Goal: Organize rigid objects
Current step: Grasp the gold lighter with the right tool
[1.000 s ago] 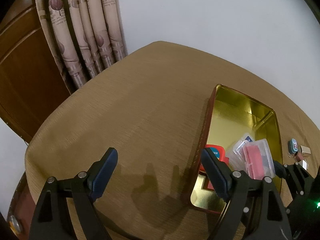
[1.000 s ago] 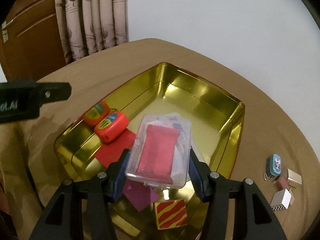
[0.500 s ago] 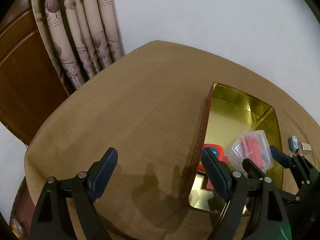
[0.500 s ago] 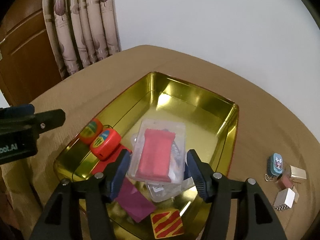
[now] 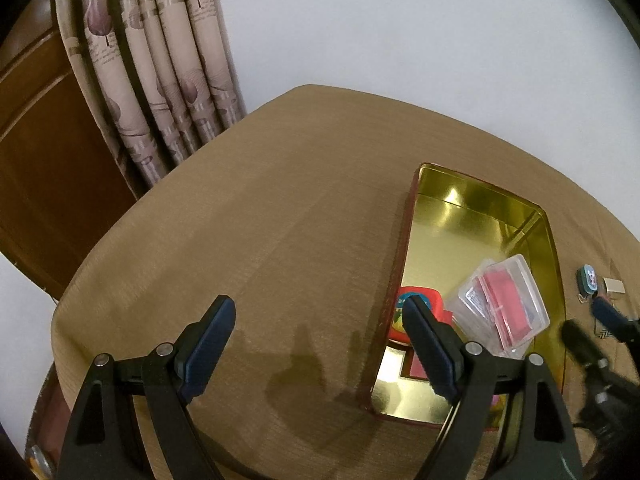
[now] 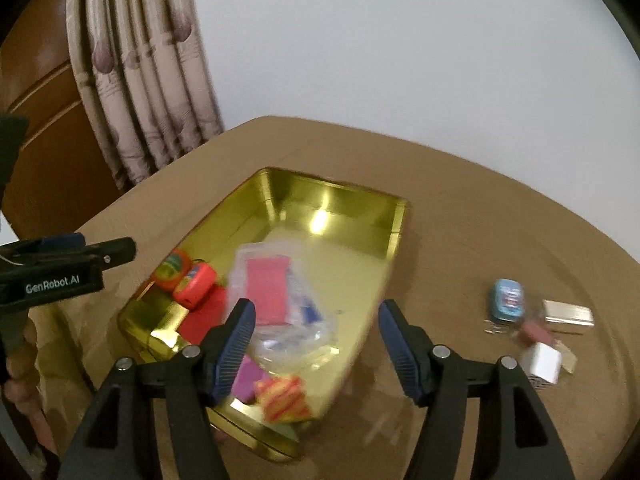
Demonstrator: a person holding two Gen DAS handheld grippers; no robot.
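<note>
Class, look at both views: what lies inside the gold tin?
Inside the gold tin: a clear case holding a red card, two orange-red round gadgets, a red piece, a purple piece and a red-and-yellow striped block. Whatever lies beneath the case is hidden.

Plastic case (image 6: 267, 290) in tin (image 6: 362, 216), trinkets (image 6: 508, 299) right

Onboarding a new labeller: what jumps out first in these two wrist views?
The shiny gold tin in the middle of the brown table grabs the eye, with a clear plastic case holding a red card lying inside it beside orange-red round items. Next, the open right gripper over the tin's near end, nothing between its fingers, and the small loose pieces on the table to the tin's right.
</note>
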